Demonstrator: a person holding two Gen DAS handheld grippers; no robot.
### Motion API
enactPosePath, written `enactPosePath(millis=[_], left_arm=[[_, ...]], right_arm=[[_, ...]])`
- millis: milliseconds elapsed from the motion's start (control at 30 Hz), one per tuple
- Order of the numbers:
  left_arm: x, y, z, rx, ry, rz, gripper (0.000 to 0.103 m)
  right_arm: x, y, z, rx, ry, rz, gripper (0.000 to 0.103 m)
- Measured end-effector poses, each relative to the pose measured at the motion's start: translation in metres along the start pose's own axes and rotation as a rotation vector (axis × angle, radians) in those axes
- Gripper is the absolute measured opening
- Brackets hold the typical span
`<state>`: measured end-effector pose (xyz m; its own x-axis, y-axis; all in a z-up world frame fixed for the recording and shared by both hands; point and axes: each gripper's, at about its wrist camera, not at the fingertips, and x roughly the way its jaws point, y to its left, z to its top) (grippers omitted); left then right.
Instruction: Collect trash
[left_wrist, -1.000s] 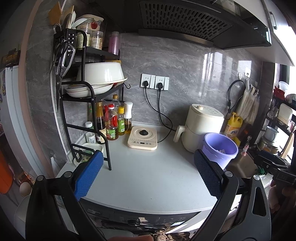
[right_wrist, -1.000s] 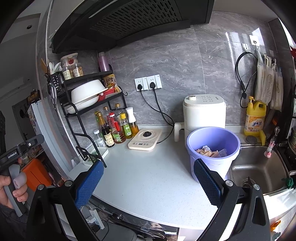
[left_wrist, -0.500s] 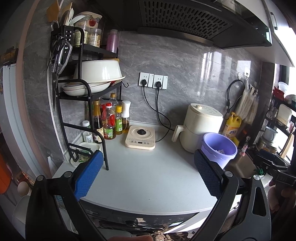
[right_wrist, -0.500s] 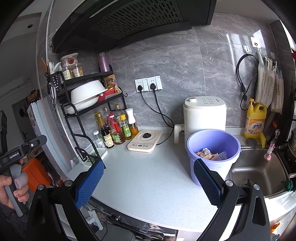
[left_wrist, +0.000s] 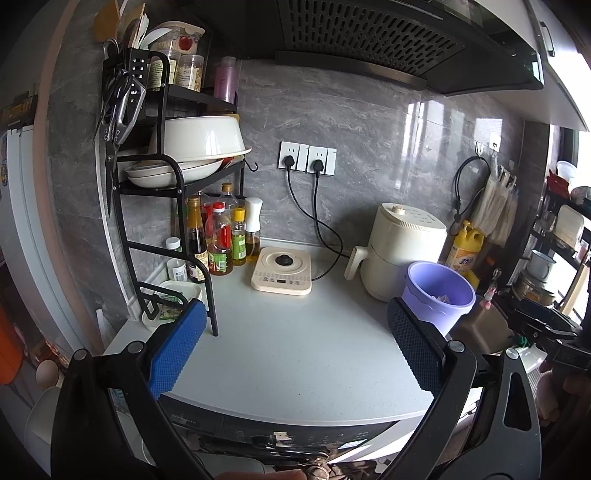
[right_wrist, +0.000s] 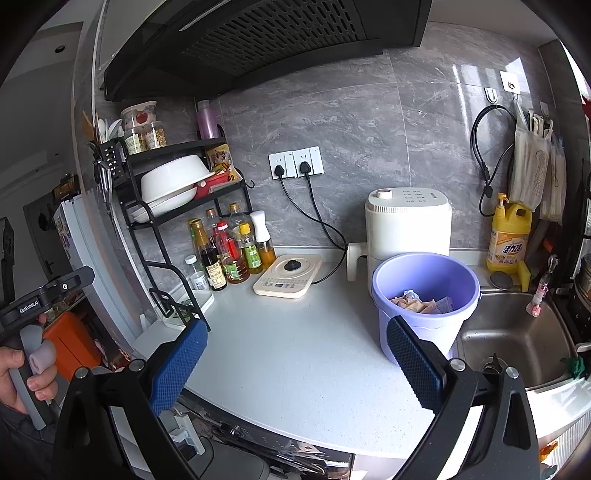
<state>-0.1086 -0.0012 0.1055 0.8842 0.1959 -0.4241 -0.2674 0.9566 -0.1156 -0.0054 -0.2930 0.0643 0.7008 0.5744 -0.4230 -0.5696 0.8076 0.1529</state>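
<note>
A purple bucket (right_wrist: 424, 295) stands on the white counter (right_wrist: 295, 362) beside the sink, with several pieces of paper trash (right_wrist: 421, 304) inside. It also shows in the left wrist view (left_wrist: 437, 295). My left gripper (left_wrist: 295, 350) is open and empty, held back over the counter's front edge. My right gripper (right_wrist: 295, 360) is open and empty, its right finger just in front of the bucket's near side. No loose trash shows on the counter.
A black rack (left_wrist: 166, 206) with bowls and sauce bottles (left_wrist: 219, 243) stands at the left. A cream hotplate (left_wrist: 282, 271) and a white appliance (right_wrist: 406, 221) sit at the back, both plugged in. A steel sink (right_wrist: 513, 336) and yellow detergent bottle (right_wrist: 508, 236) are to the right.
Both grippers have drifted slightly back and left, so the scene has shifted a little in both views. Both stay open and empty.
</note>
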Motion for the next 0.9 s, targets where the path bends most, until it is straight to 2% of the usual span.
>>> enactPosePath(millis=[900], left_arm=[[0.004, -0.01, 0.005, -0.006, -0.016, -0.007, 0.097]], right_arm=[[0.0, -0.012, -0.001, 0.001, 0.006, -0.013, 0.096]])
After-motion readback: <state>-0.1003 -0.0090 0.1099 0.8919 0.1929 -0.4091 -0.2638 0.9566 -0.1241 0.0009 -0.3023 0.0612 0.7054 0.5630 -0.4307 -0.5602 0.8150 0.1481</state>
